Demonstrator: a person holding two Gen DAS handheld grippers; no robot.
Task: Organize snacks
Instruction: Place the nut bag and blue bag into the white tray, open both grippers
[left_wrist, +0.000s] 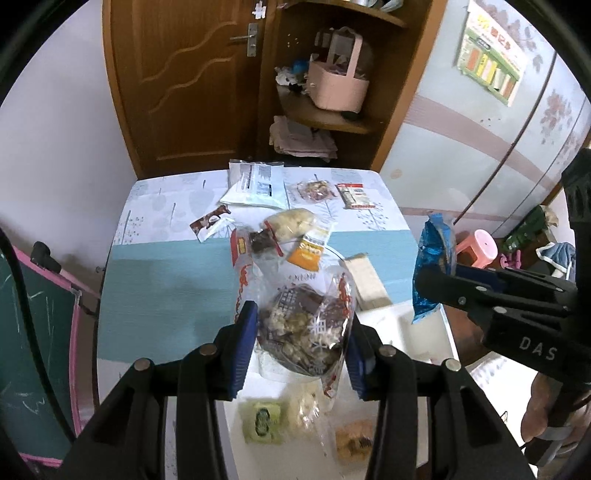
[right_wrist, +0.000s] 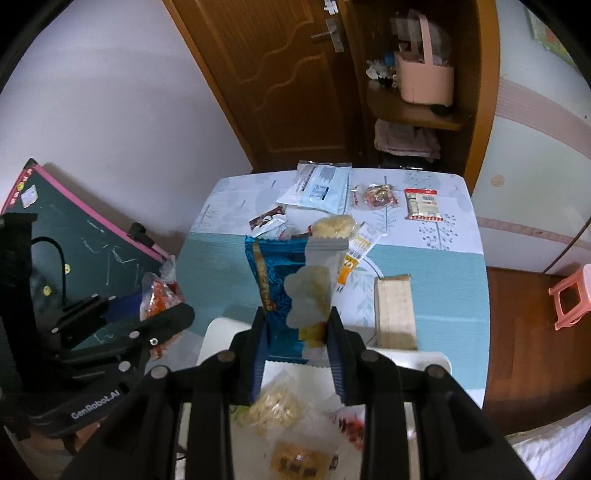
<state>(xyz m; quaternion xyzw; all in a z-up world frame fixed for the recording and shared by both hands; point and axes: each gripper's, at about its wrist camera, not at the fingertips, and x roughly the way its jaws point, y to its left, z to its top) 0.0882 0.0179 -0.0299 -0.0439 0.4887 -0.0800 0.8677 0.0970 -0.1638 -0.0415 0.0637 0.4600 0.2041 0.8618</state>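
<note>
My left gripper (left_wrist: 301, 328) is shut on a clear bag of mixed nut-and-chocolate snacks (left_wrist: 304, 328) and holds it above a white tray (left_wrist: 413, 325). My right gripper (right_wrist: 297, 332) is shut on a blue snack packet (right_wrist: 275, 291) together with a clear wrapper of pale crackers (right_wrist: 310, 295), held above the same white tray (right_wrist: 218, 332). The blue packet also shows in the left wrist view (left_wrist: 432, 269). Small snacks lie in the tray: a green packet (left_wrist: 263, 421), pale puffs (right_wrist: 275, 406) and a yellow bar (right_wrist: 301, 461).
Loose snacks lie on the blue-and-white tablecloth (left_wrist: 166, 295): a white-blue pouch (left_wrist: 255, 184), a brown-white wrapper (left_wrist: 210, 221), a nut bag (left_wrist: 314, 190), a red-edged packet (left_wrist: 354, 195), an orange sachet (left_wrist: 308, 251). A wooden block (right_wrist: 395, 314) lies by the tray. A chalkboard (right_wrist: 74, 251) stands left.
</note>
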